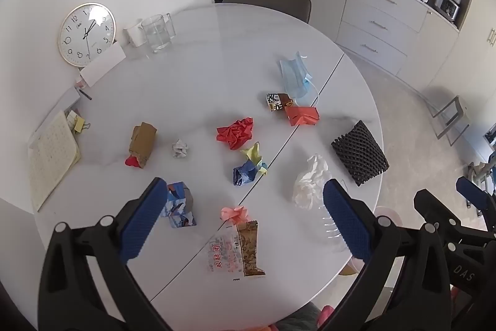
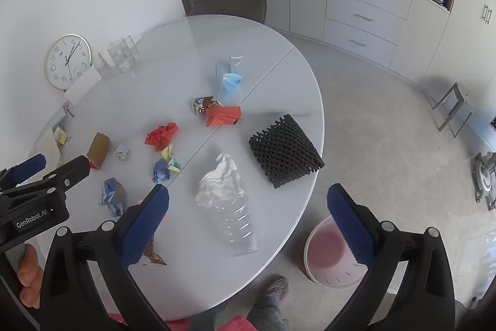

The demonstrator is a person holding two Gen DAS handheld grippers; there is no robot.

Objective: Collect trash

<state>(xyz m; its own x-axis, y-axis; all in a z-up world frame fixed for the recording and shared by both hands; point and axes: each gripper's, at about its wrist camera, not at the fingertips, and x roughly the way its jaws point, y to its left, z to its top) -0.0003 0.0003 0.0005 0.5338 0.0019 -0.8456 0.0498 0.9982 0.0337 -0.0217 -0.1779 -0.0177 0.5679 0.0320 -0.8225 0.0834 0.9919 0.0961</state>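
Observation:
Trash lies scattered on a round white table (image 1: 217, 51): a snack wrapper (image 1: 238, 250), a pink paper scrap (image 1: 234, 213), a blue patterned box (image 1: 179, 207), red crumpled paper (image 1: 235, 132), a blue and yellow wad (image 1: 248, 169), a white tissue (image 2: 217, 185), a clear crushed bottle (image 2: 238, 225), black foam netting (image 2: 285, 151) and a face mask (image 2: 229, 82). My left gripper (image 1: 245, 207) hangs open above the wrapper and pink scrap. My right gripper (image 2: 248, 207) hangs open above the bottle. Neither holds anything.
A pink-lined bin (image 2: 328, 253) stands on the floor by the table's near right edge. A clock (image 1: 86, 33), glasses (image 1: 158, 33), a notepad (image 1: 49, 160) and a brown box (image 1: 142, 145) sit on the left. A chair (image 1: 266, 2) stands behind. A person's foot (image 2: 272, 290) shows below.

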